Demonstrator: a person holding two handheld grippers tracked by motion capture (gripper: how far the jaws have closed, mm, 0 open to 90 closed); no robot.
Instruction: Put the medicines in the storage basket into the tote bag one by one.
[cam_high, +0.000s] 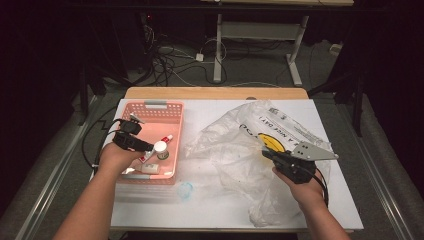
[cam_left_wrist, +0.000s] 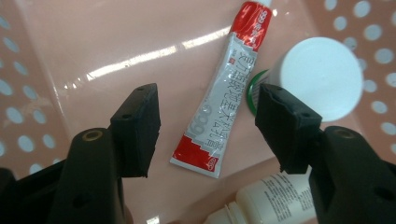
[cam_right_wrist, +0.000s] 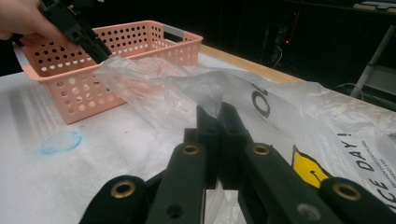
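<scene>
A: Red-and-white tube (cam_left_wrist: 225, 88) lies flat on the pink basket (cam_high: 150, 107) floor, between the spread jaws of the left gripper (cam_left_wrist: 208, 128), untouched.

B: The white-capped bottle (cam_left_wrist: 322, 74) sits just beside it; a jaw could knock that.

A: Right gripper (cam_right_wrist: 219, 116), jaws pressed together, pinches the plastic bag (cam_right_wrist: 280, 107). A slip could let the bag's mouth close.

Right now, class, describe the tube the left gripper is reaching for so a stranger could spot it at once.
Find the pink basket at the table's left. Inside, between the left gripper's open jaws, lies the tube. It is flat, with red ends and a silver printed middle, unlike the white-capped bottle beside it.
</scene>
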